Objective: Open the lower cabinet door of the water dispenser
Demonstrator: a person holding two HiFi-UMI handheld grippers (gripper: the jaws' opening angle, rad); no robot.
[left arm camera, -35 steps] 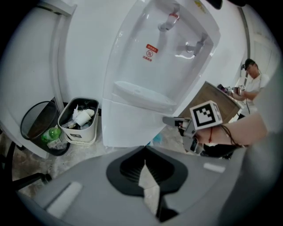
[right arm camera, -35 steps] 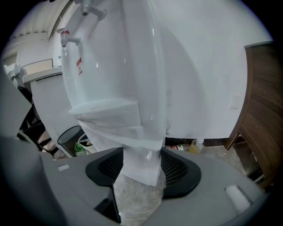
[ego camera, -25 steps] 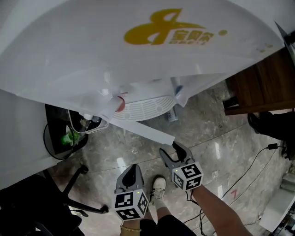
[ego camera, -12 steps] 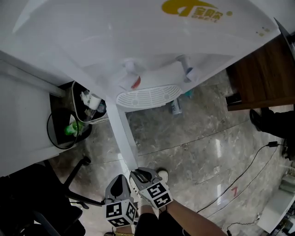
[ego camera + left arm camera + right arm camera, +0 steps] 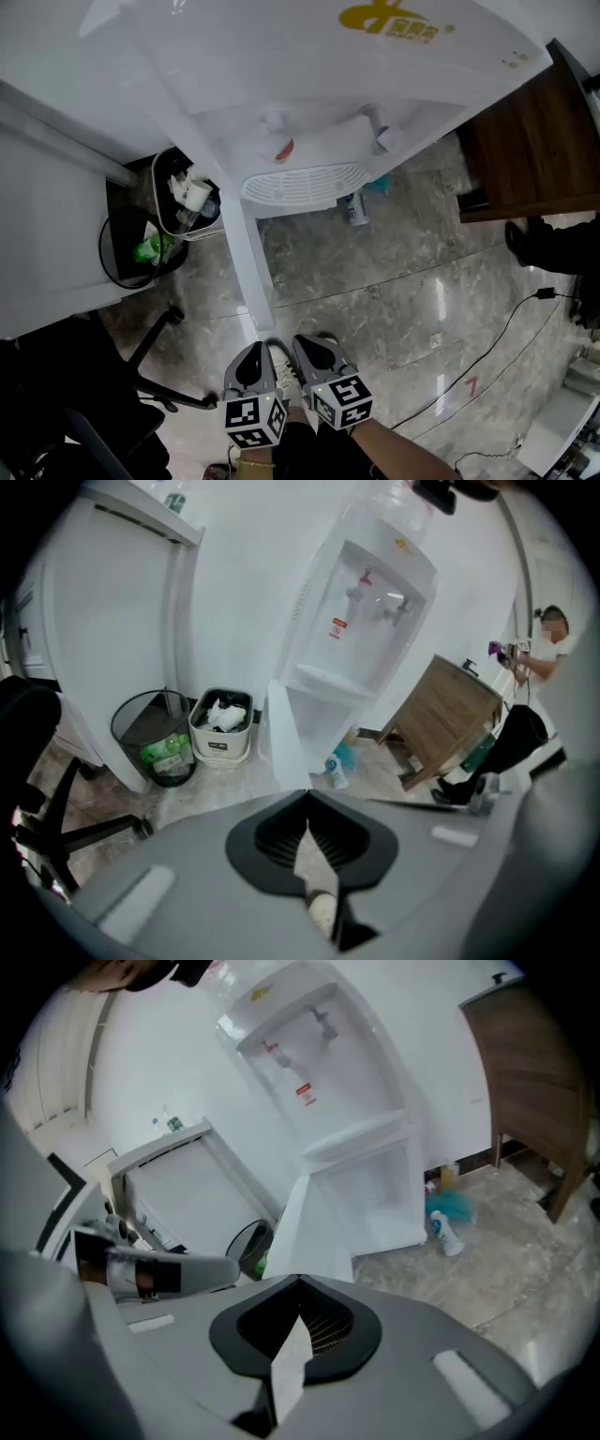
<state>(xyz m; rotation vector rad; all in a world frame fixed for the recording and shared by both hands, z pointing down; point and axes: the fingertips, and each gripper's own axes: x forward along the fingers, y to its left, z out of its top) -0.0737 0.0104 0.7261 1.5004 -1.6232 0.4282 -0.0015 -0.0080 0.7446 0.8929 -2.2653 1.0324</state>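
The white water dispenser [image 5: 309, 56] fills the top of the head view. Its lower cabinet door [image 5: 246, 262] stands swung out, seen edge-on as a white strip running towards me. In the right gripper view the door [image 5: 314, 1232] is open beside the bare cabinet opening [image 5: 384, 1194]. My left gripper [image 5: 255, 349] is shut and empty, just short of the door's free end. My right gripper [image 5: 311, 341] sits beside it, also shut on nothing and apart from the door. The left gripper view shows the door [image 5: 286, 738] beyond the closed left gripper [image 5: 307, 799].
A cream bin [image 5: 187, 202] full of rubbish and a black mesh bin [image 5: 131, 253] stand left of the door. A spray bottle [image 5: 354, 211] lies under the dispenser. A wooden cabinet [image 5: 525, 159] is at the right, a black chair [image 5: 112, 394] at the lower left, cables [image 5: 487, 366] cross the floor.
The door swung from slanting right to pointing straight at me. Both grippers drew back towards the bottom of the view. The right gripper's jaws closed and left the door's edge.
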